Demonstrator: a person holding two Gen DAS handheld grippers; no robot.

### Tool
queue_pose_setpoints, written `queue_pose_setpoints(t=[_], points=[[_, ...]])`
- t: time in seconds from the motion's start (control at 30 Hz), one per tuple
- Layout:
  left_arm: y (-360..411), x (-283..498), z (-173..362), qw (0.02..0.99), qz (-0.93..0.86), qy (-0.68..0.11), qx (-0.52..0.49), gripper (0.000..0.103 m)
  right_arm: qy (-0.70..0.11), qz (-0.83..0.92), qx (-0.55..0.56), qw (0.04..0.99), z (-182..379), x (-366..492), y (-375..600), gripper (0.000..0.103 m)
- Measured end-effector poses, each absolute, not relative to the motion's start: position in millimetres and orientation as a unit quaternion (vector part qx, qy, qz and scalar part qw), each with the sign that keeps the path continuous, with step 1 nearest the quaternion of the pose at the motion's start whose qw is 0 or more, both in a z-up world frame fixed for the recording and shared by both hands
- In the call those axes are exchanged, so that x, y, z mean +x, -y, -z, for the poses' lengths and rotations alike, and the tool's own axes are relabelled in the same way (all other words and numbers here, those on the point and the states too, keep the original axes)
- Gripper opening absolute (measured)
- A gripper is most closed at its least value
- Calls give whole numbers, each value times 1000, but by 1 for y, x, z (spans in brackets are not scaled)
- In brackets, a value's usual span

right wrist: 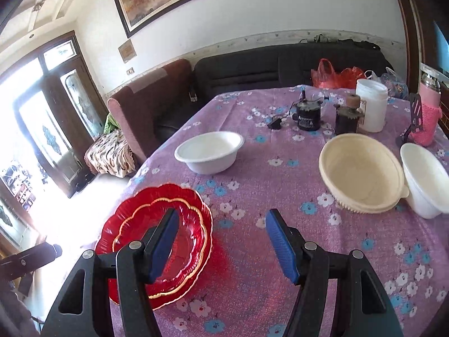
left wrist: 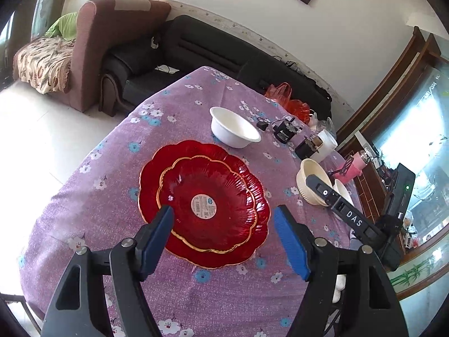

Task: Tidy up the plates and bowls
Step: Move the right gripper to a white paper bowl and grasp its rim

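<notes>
Two red scalloped glass plates with gold rims are stacked on the purple flowered tablecloth: the smaller plate [left wrist: 204,202] lies on the larger plate [left wrist: 151,174]. The stack also shows in the right wrist view [right wrist: 140,219]. My left gripper [left wrist: 223,214] is open and empty, hovering over the stack. My right gripper [right wrist: 221,219] is open and empty over bare cloth right of the stack; it shows in the left wrist view [left wrist: 336,205]. A white bowl [left wrist: 234,130] [right wrist: 209,151] stands beyond the plates. A cream bowl [right wrist: 362,174] [left wrist: 308,179] and another white bowl [right wrist: 425,181] stand at the right.
At the table's far right stand a black mug [right wrist: 307,116], a dark jar [right wrist: 346,120], a white tub [right wrist: 370,105], a pink-sleeved bottle [right wrist: 428,112] and a red plastic bag [right wrist: 336,77]. A black sofa [right wrist: 266,70] and a maroon armchair [right wrist: 146,98] stand behind the table.
</notes>
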State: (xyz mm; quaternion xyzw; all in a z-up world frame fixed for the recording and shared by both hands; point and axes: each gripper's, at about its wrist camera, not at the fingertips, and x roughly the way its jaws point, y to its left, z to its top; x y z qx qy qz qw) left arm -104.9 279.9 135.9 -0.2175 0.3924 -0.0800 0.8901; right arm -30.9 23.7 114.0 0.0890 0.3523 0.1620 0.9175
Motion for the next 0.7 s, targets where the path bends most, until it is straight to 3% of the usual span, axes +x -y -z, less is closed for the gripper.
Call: queue_pose_setpoints(t=[0.1, 0.2, 0.3, 0.47, 0.57, 0.7], points=[[-285, -90, -165, 891, 95, -383, -223, 75, -329, -157, 89, 927, -153, -19, -14, 69], [-290, -64, -189, 893, 91, -377, -227, 89, -312, -160, 107, 930, -195, -2, -3, 72], [-290, -21, -195, 894, 76, -382, -220, 90, -328, -175, 125, 920, -208, 20, 1, 76], [-287, 68, -151, 859, 74, -440, -252, 90, -393, -159, 142, 895, -159, 59, -11, 76], [-289, 111, -114, 837, 63, -471, -272, 90, -439, -163, 183, 865, -118, 88, -15, 65], [-292, 151, -78, 821, 53, -488, -292, 88, -463, -161, 203, 847, -82, 119, -25, 62]])
